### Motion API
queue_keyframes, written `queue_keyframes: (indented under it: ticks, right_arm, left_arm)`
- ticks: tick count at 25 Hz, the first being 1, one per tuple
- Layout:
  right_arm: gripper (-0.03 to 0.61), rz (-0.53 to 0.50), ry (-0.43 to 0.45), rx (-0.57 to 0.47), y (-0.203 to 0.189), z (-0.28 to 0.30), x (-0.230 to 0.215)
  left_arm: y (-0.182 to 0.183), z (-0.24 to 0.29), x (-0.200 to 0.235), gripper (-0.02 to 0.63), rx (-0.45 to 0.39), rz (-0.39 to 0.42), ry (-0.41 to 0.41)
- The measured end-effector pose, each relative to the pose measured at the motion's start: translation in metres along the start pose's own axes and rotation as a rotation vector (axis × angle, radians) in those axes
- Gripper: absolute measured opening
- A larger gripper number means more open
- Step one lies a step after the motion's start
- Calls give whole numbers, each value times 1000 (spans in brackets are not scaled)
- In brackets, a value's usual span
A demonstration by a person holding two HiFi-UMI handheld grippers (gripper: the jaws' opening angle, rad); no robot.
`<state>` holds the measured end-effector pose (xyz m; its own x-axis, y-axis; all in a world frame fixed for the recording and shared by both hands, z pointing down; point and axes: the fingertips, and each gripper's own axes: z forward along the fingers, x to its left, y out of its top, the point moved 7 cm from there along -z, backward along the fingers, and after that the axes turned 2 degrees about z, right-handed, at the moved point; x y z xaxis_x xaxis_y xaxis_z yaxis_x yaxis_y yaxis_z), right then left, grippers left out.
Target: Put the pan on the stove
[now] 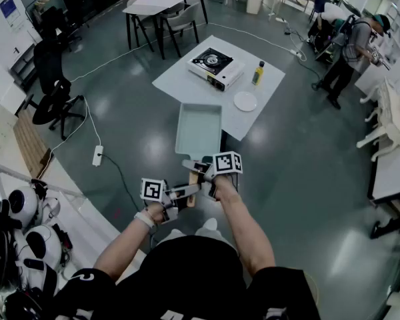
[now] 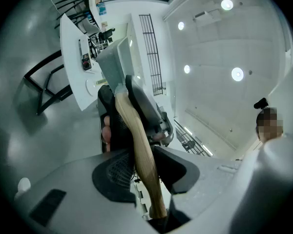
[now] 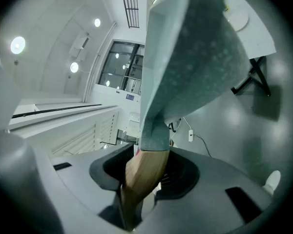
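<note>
Head view is showing the pan (image 1: 199,131) being held up in the air in front of the person, over the floor. It is a long box-shaped pan, pale grey-green, with a brown wooden handle (image 2: 132,130). Both claws are pinching that handle. The right claw (image 3: 146,172) is squeezing it close to where the wood is joining the pan. The left claw (image 2: 141,172) is squeezing it further back, near the end of the handle.

The stove (image 1: 215,67) is sitting on a white table (image 1: 183,85), straight ahead and well apart from the pan. A yellow bottle (image 1: 258,73) and a white plate (image 1: 245,101) are sitting near it. The pan's long side is pointing at the table, so I am thinking the pan needs carrying forward, then lowering onto the burner.
</note>
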<state>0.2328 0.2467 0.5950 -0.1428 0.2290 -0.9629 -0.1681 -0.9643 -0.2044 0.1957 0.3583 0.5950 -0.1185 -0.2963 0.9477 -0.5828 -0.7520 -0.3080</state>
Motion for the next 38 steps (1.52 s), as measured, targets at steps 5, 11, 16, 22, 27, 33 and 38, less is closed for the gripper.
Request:
queue_keyframes:
  ticks: [5,11,16,22,27,33,38]
  right_arm:
    - [132,6,20,13,5,-6,-4]
    - [132,-12,25,29,16,-14,-7]
    - [133,-3,32,33,23,-22,-9]
    - [133,-21,31,45,31,-23,-6]
    - [135,-31,28,58,42,-18,-4]
    - [135,-60,8,53,64,-19,-8]
    - [135,-60,2,26,80,-23,-10]
  left_arm:
    - [0,11,2,110,-5,6,13]
    - [3,22,4,110,-22,4,34]
    - [6,33,2,114,-15,11,70]
    - [13,40,-4,115,-20,25,61]
    - [24,41,0,115,-17,38,74]
    - [44,52,5,117,13,57,45]
    - [57,61,8,118,38,55,35]
